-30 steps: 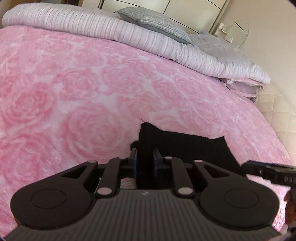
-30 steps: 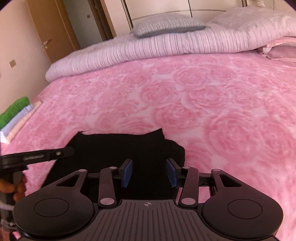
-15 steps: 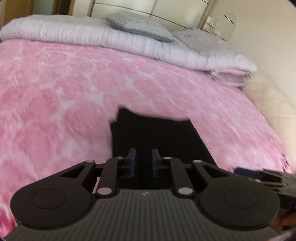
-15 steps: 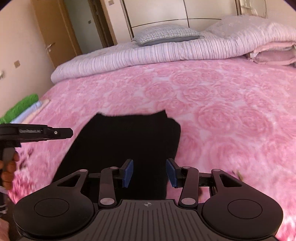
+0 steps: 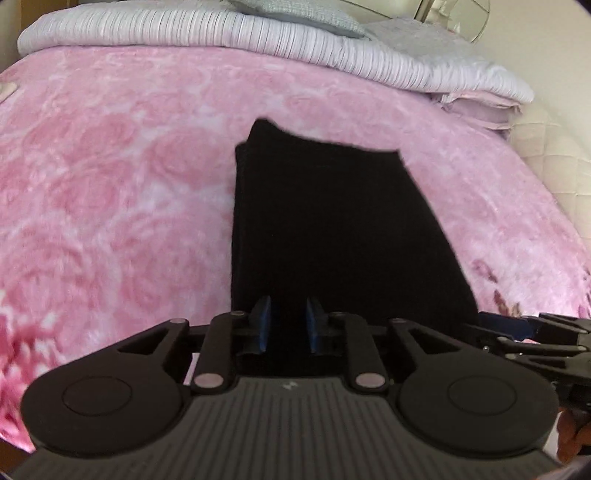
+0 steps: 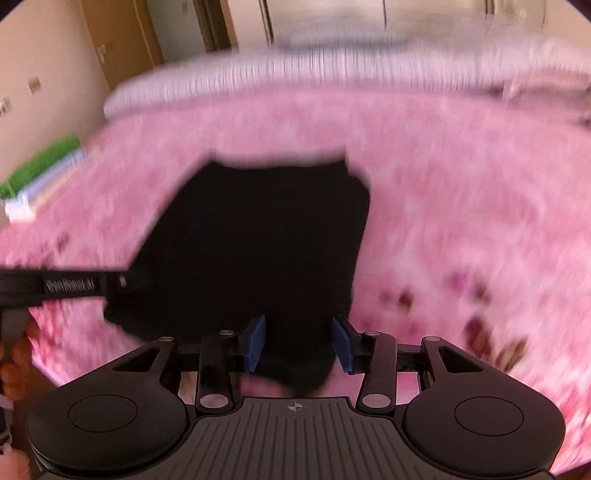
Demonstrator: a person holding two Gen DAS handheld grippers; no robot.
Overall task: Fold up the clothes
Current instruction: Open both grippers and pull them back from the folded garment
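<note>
Pink rose-patterned blanket (image 5: 110,206) covers the bed in both views, with a black garment (image 5: 332,229) lying flat on it, its far edge toward 12 o'clock and its near end running under both grippers.

From the left wrist view, the left gripper (image 5: 286,326) has its blue pads a narrow gap apart with the garment's near edge between them; whether they pinch the cloth cannot be told. At 3 o'clock the right gripper (image 5: 517,328) reaches in at the garment's near right corner. Only this view shows the striped lilac duvet (image 5: 258,33) sharply, with a grey pillow (image 5: 303,14) on it at 12 o'clock.

The right wrist view is motion-blurred. Its gripper (image 6: 297,343) stands wide open, black cloth (image 6: 258,240) lying between the pads without contact. Only here appear a green and white folded stack (image 6: 37,177) at 10 o'clock and a wooden door (image 6: 118,40) at 11 o'clock.

Against one second ago, the garment looks far longer in both views and both cameras sit back nearer its near end; the left jaws have parted slightly.

Bare blanket lies broadly at 9 o'clock and at 3 o'clock of the garment.
</note>
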